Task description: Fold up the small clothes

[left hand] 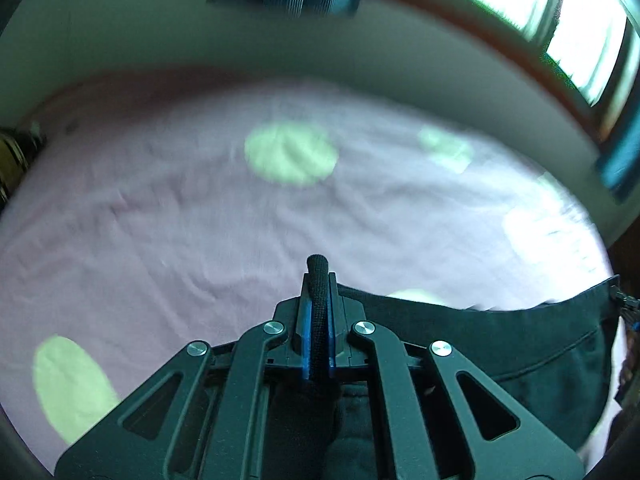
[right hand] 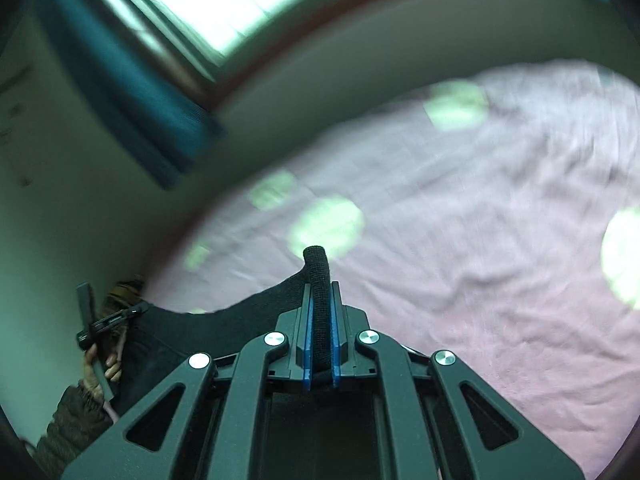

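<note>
With left gripper (left hand: 319, 280) and right gripper (right hand: 321, 280) each clamped tight on an end of the dark garment (left hand: 520, 344), stretched between them just above the pink bedsheet (left hand: 160, 208), seemingly early on: no fold visible yet, folding all still ahead

Bed sheet (left hand: 200, 220), pink with pale green dots, wrinkled, filling centre frame. Window (right hand: 216, 0), bright, upper left. Teal curtain (right hand: 132, 92) beside it. Plain wall (right hand: 60, 220), left.
</note>
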